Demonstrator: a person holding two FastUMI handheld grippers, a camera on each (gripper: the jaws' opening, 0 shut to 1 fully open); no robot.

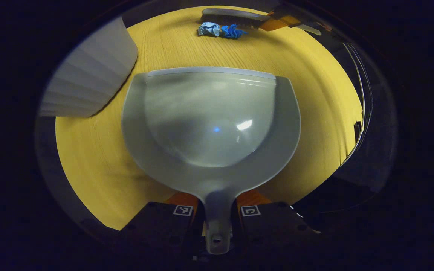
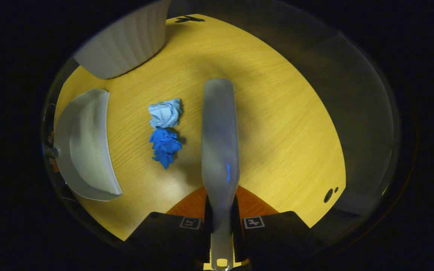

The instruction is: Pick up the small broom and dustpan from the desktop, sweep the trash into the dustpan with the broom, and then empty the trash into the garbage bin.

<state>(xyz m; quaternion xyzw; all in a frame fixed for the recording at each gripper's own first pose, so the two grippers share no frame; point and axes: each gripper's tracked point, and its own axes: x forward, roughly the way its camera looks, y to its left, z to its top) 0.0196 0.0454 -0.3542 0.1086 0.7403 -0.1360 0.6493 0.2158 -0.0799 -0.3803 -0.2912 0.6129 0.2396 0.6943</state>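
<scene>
Black fingers of your left gripper (image 1: 217,216) clamp from both sides on the stem handle of the grey plastic dustpan (image 1: 211,120), so the pan stands straight out ahead of them with its open lip facing away. Your right gripper (image 2: 221,226) is closed the same way on the handle of the small grey broom (image 2: 220,139), which runs forward between its fingers.

Both tools are in hand, so picking up looks finished and sweeping is the step you are on; no trash sits in the pan yet.

In the right gripper view, the crumpled pale-blue paper ball (image 2: 165,113) and the crumpled dark-blue paper ball (image 2: 165,146) lie touching on the yellow wood-grain counter (image 2: 277,124), just beside the broom, between it and the dustpan's lip. In the left gripper view they lie well ahead of the lip, close against the bristles.

Next, you likely need the lip flat on the counter, then a sideways stroke pushing both balls in. A white ribbed garbage bin (image 1: 92,71) stands near the pan.
</scene>
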